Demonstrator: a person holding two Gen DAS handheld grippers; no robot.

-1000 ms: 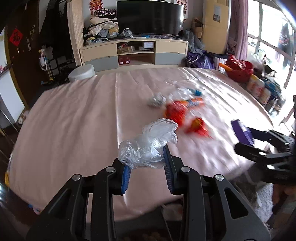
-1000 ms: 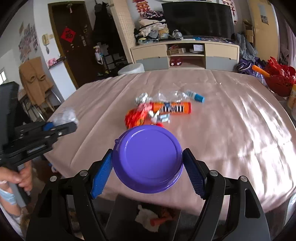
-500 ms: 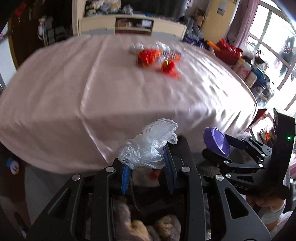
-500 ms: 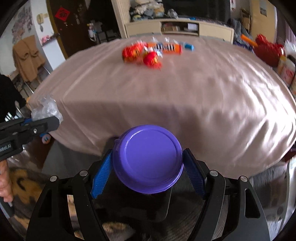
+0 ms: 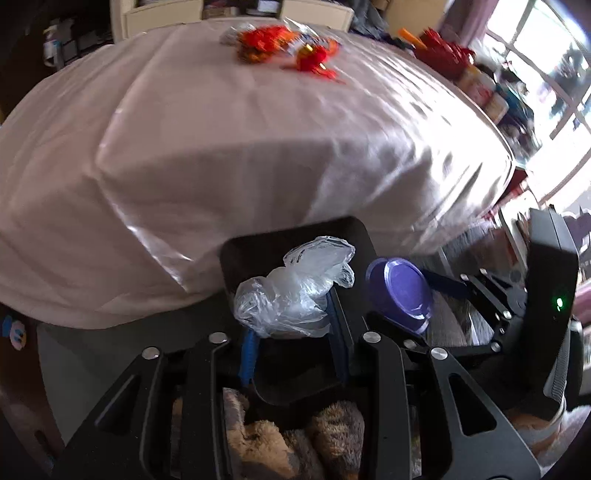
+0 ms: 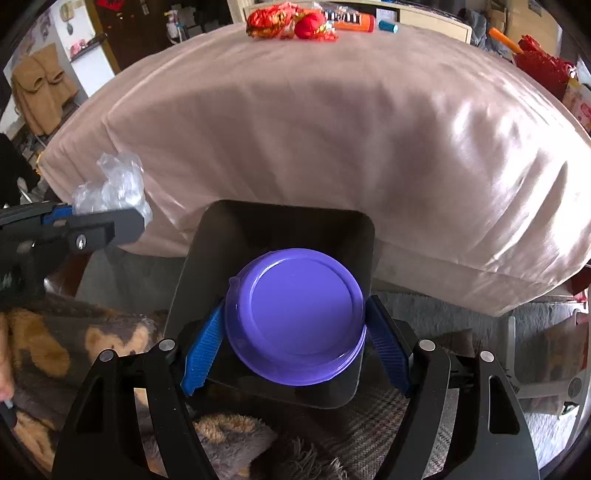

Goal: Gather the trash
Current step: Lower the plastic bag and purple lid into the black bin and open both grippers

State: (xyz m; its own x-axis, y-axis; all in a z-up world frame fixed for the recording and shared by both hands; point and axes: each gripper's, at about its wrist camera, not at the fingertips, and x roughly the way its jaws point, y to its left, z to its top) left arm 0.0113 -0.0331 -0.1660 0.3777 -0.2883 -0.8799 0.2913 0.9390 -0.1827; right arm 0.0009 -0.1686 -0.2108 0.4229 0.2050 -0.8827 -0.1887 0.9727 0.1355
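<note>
My left gripper [image 5: 291, 321] is shut on a crumpled clear plastic bag [image 5: 295, 291] and holds it over the open black trash bin [image 5: 258, 247] at the table's front edge. My right gripper [image 6: 295, 336] is shut on a purple plastic lid [image 6: 299, 317], also above the bin [image 6: 280, 221]. The lid shows to the right in the left wrist view [image 5: 400, 290]; the bag shows at the left in the right wrist view [image 6: 110, 188]. More trash lies at the table's far side: red wrappers [image 6: 288, 24], an orange candy tube [image 6: 351, 22], red wrappers again [image 5: 280, 44].
A table under a pink cloth [image 6: 332, 129] fills the view behind the bin. A brown furry rug [image 6: 55, 339] and grey carpet lie on the floor. Red items and bottles [image 5: 476, 81] stand at the right by the window.
Both grippers have moved back off the table and down to the bin below its front edge, still holding the bag and the lid. The bin now sits right under both.
</note>
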